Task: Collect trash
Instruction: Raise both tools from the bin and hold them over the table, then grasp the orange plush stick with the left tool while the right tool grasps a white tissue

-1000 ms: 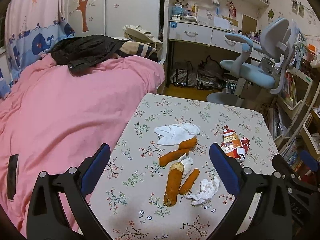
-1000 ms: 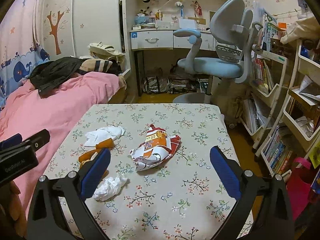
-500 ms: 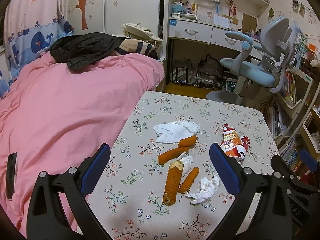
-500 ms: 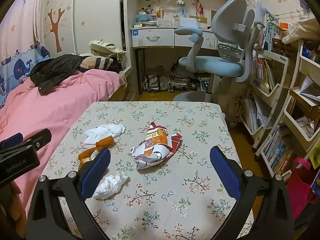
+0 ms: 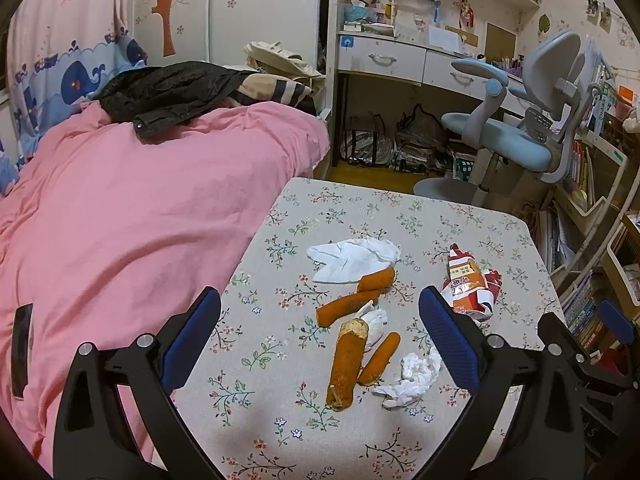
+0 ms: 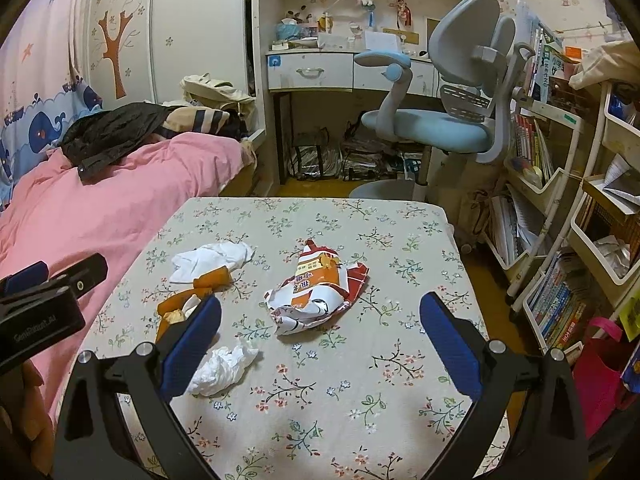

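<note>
Left wrist view: pink bed [image 5: 120, 208] at left; left gripper [image 5: 320, 340] spread wide and empty above the flowered table [image 5: 360, 204]; between its fingers lie a flat tissue [image 5: 352, 258], carrot pieces [image 5: 346, 360] and a crumpled tissue [image 5: 412, 374]; snack wrapper [image 5: 468, 284] further right. Right wrist view: right gripper [image 6: 320, 340] wide, empty, wrapper [image 6: 316, 292] between its fingers, untouched; chair [image 6: 440, 120] behind the table.

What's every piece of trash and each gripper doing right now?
left gripper: open, holding nothing
right gripper: open, holding nothing
snack wrapper: crumpled, lying on the table
flat tissue: spread out, touching a carrot piece
crumpled tissue: balled up
biggest carrot piece: lying down, end broken
</note>
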`<act>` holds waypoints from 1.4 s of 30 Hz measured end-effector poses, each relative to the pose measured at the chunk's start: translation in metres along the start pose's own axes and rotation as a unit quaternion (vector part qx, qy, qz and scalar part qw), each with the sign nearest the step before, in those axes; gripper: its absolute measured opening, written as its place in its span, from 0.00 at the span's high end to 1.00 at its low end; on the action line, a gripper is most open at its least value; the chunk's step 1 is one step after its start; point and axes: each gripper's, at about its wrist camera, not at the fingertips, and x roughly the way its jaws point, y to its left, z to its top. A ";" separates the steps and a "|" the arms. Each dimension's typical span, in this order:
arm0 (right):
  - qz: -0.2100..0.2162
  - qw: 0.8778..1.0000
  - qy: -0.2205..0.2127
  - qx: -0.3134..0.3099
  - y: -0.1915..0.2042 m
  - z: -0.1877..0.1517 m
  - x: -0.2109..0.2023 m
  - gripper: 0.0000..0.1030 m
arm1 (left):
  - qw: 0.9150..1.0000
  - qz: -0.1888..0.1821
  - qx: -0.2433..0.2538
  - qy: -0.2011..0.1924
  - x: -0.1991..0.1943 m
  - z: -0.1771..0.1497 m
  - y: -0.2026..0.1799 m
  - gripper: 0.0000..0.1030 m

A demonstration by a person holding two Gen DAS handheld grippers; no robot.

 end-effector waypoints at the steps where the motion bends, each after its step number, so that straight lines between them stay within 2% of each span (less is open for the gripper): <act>1: 0.000 1.000 0.001 0.000 0.000 0.000 0.000 0.07 | 1.000 0.000 0.000 0.000 0.000 0.000 0.000 0.07; 36: 0.002 1.000 0.007 -0.004 0.003 -0.003 0.006 0.07 | 1.000 0.002 -0.006 0.009 0.011 -0.004 0.002 0.07; 39: 0.008 1.000 0.016 -0.002 0.002 -0.005 0.010 0.07 | 1.000 0.007 -0.009 0.009 0.012 -0.004 0.004 0.07; 42: 0.019 0.999 0.043 0.011 -0.001 -0.009 0.020 0.07 | 0.999 0.018 -0.016 0.021 0.019 -0.004 0.012 0.07</act>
